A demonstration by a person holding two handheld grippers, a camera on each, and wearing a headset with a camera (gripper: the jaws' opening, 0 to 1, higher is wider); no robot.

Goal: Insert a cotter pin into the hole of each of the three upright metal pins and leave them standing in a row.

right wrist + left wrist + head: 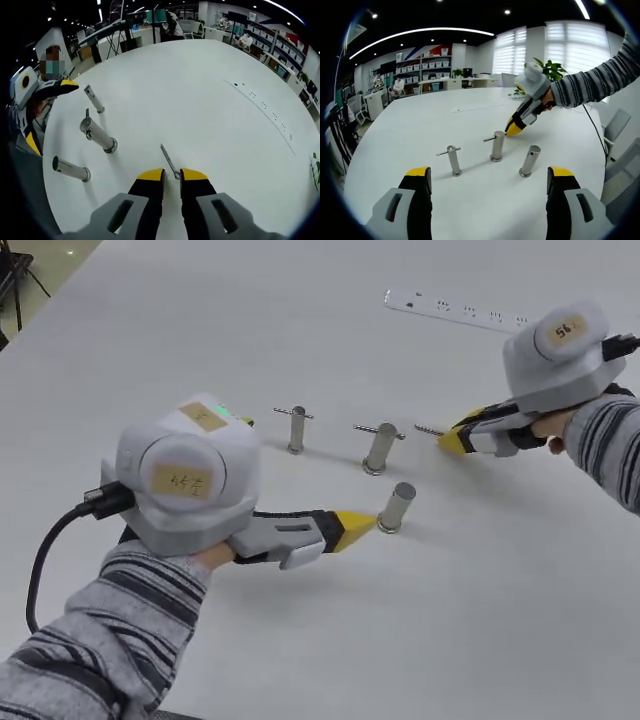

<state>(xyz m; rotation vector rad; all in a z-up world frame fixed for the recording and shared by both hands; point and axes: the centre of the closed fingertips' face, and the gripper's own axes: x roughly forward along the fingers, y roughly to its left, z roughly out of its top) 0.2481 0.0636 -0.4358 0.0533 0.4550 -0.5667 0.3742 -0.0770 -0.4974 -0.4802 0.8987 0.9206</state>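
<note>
Three upright metal pins stand on the white table [300, 640]. The far pin [297, 430] and the middle pin [380, 448] each have a cotter pin through the top. The nearest pin [397, 508] is bare. My left gripper [490, 175] is open wide, and all three pins stand just beyond its jaws; one yellow fingertip [358, 527] is close beside the bare pin. My right gripper [171, 175] is shut on a loose cotter pin [169, 159], held low over the table right of the middle pin [97, 135].
A white power strip [460, 310] lies on the table's far side, beyond the right gripper. A black cable [45, 550] trails from the left gripper. Desks, shelves and a plant stand in the room beyond the table.
</note>
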